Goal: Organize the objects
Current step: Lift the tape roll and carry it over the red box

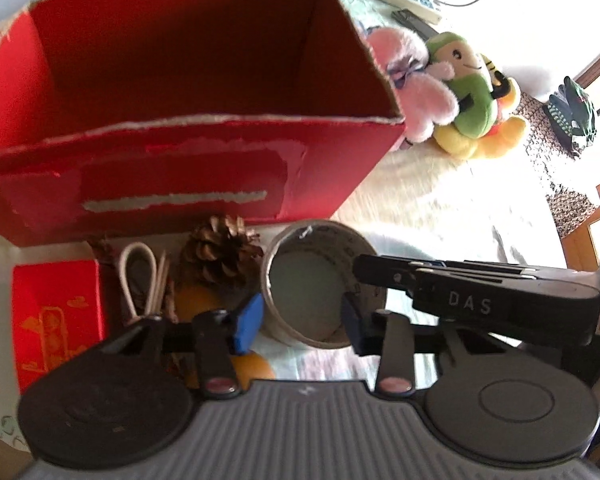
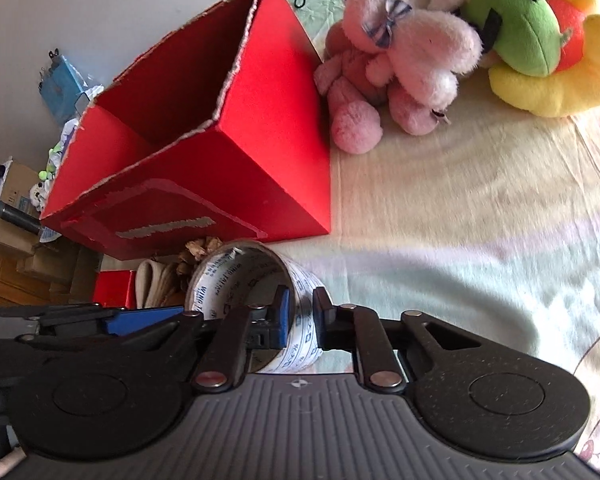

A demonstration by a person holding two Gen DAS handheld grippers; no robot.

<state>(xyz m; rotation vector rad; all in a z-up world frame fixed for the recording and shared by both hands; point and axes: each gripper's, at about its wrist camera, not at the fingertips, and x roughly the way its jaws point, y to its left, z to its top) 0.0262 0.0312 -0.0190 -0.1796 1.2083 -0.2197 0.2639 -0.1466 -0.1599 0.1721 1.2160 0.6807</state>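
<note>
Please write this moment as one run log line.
right gripper: shut on tape roll wall | left gripper: around same roll, contact unclear | red box: empty

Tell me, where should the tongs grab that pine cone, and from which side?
Take the pine cone across its wide scaly middle, coming down from above. The red box stands behind it, the tape roll on one side, the looped cord on the other, so a sideways approach looks blocked. Its open scales should give purchase.
</note>
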